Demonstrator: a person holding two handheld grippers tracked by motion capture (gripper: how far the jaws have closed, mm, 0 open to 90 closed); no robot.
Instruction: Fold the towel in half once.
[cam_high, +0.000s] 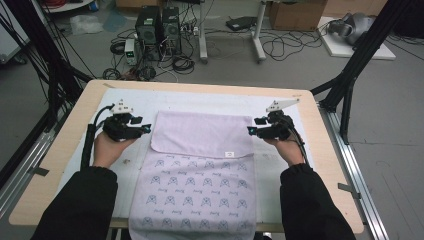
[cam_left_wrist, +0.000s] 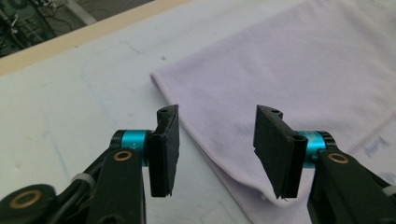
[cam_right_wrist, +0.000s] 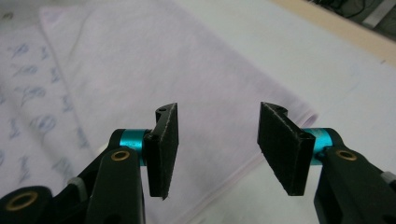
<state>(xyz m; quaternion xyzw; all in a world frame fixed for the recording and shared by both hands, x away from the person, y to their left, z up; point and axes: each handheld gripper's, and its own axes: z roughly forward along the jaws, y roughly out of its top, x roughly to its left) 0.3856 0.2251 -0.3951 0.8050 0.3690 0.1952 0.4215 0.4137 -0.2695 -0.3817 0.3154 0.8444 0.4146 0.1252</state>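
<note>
Item: lilac towel (cam_high: 200, 165), far end folded over, lying on table (cam_high: 60, 165). L gripper (cam_high: 145, 128) & R gripper (cam_high: 251, 129) hovering at fold's sides, jaws spread, pinching nothing.

A wooden table (cam_high: 65, 165) bears a white mat (cam_high: 280, 102) and folded towel (cam_high: 200, 170)

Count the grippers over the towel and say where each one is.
2. The left gripper hangs open beside the folded towel at its left edge; the right gripper hangs open at its right edge. Neither holds cloth.
</note>
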